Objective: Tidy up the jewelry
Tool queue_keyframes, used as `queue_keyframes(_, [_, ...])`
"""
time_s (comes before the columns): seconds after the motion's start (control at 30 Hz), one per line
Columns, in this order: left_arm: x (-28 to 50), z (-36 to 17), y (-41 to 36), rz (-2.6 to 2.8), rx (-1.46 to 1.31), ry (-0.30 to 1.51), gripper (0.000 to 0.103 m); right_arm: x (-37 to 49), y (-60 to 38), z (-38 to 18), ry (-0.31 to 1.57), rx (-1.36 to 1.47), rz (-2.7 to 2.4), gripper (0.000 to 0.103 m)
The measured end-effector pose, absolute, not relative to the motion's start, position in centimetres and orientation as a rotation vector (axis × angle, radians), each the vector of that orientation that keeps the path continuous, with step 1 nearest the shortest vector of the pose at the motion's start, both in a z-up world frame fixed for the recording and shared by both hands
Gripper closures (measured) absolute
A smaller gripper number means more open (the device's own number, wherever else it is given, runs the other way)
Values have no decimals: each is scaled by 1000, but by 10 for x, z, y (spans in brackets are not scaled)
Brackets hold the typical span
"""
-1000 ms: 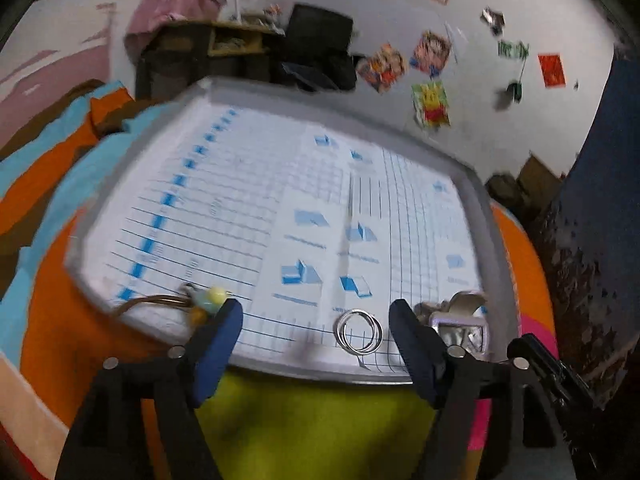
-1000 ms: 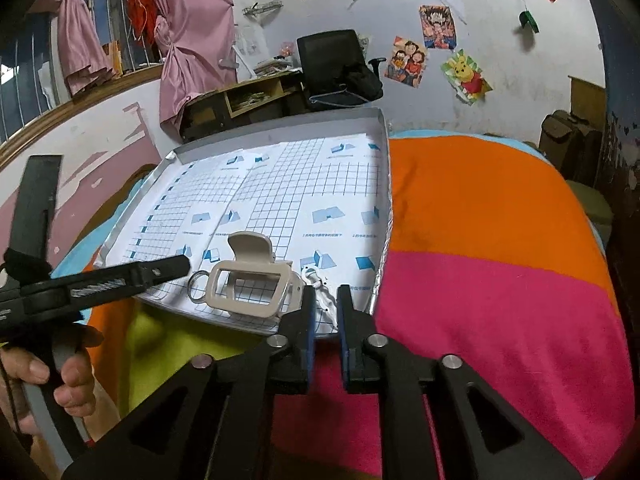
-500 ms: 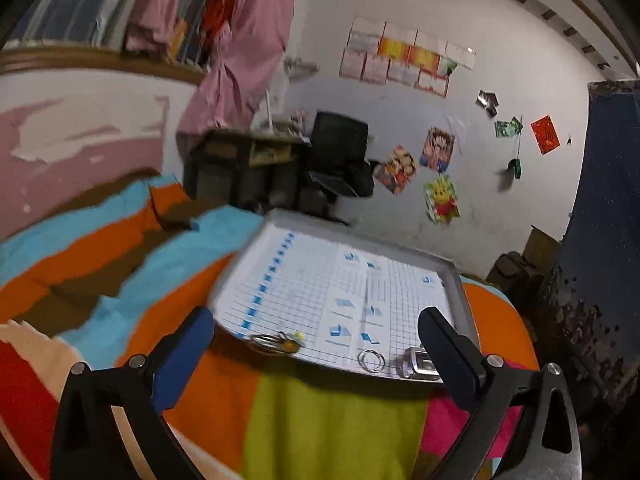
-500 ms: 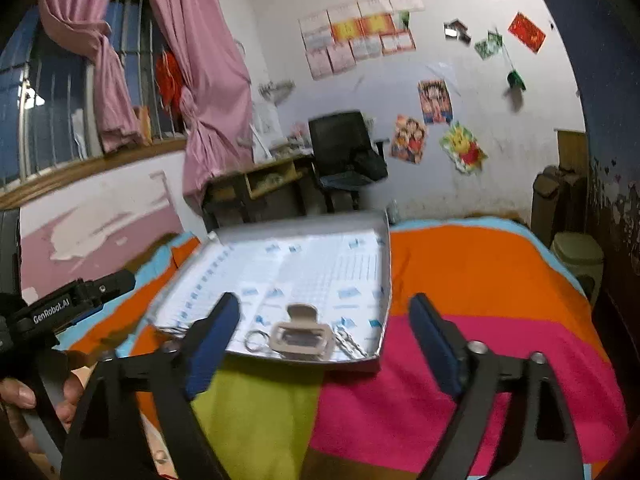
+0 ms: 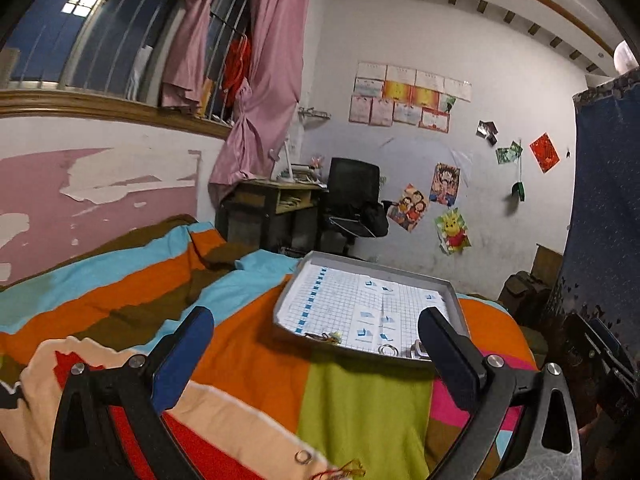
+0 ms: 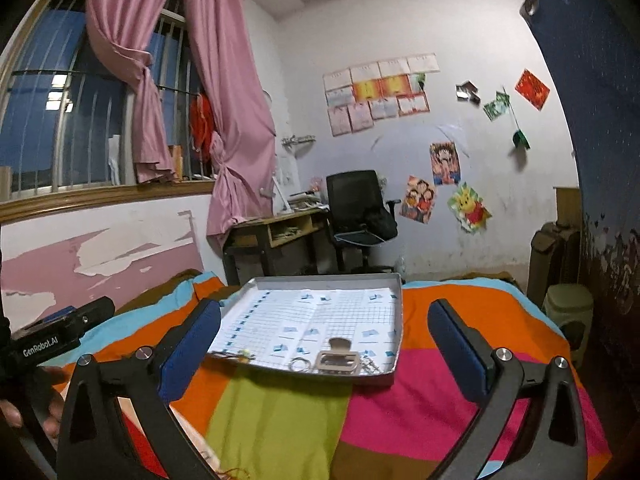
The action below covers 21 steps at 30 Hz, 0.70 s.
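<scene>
both grippers hang well back from the tray, each with its blue-padded fingers spread wide apart and nothing between them. the left gripper point(image 5: 312, 344) looks across a striped bedspread point(image 5: 240, 360) toward the shallow grey tray point(image 5: 372, 264), which lies on the bed and is lined with a sheet of gridded paper point(image 5: 352, 304). the right gripper point(image 6: 324, 336) faces the same tray point(image 6: 394, 376) from a little further to the right, and the left tool's black body, printed genrobot.ai, shows at the left edge of that view.

all the jewelry sits along the tray's near edge. from left to right in the right wrist view: a small cord piece with a pale bead point(image 6: 243, 355), a pair of silver rings point(image 6: 301, 364) lying flat, a beige hair claw clip point(image 6: 338, 356) just beside the rings, and a thin silvery chain point(image 6: 370, 364) near the tray's right corner. in the left wrist view the bead piece point(image 5: 328, 337) and the rings point(image 5: 388, 349) show clearly; the clip point(image 5: 418, 350) is mostly hidden behind the right finger point(image 5: 448, 356).

beyond the bed stand a wooden desk point(image 6: 276, 228) and a black office chair point(image 6: 356, 208), with pink curtains point(image 6: 236, 120) at the barred window and posters on the wall.
</scene>
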<state>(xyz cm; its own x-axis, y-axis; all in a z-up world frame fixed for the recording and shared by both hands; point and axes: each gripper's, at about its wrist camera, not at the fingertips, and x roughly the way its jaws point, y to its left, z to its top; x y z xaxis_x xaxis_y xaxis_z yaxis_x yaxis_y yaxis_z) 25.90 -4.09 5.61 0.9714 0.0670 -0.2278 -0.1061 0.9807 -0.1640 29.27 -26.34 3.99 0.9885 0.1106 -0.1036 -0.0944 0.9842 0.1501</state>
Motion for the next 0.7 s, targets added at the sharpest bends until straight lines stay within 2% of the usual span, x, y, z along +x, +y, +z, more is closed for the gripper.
queue_keyframes(0.33, [176, 47, -14, 123, -166, 200, 0, 209, -242, 40, 68, 122, 141, 1])
queue_keyframes(0.7, [107, 21, 4, 149, -185, 222, 0, 131, -224, 18, 102, 94, 175, 1])
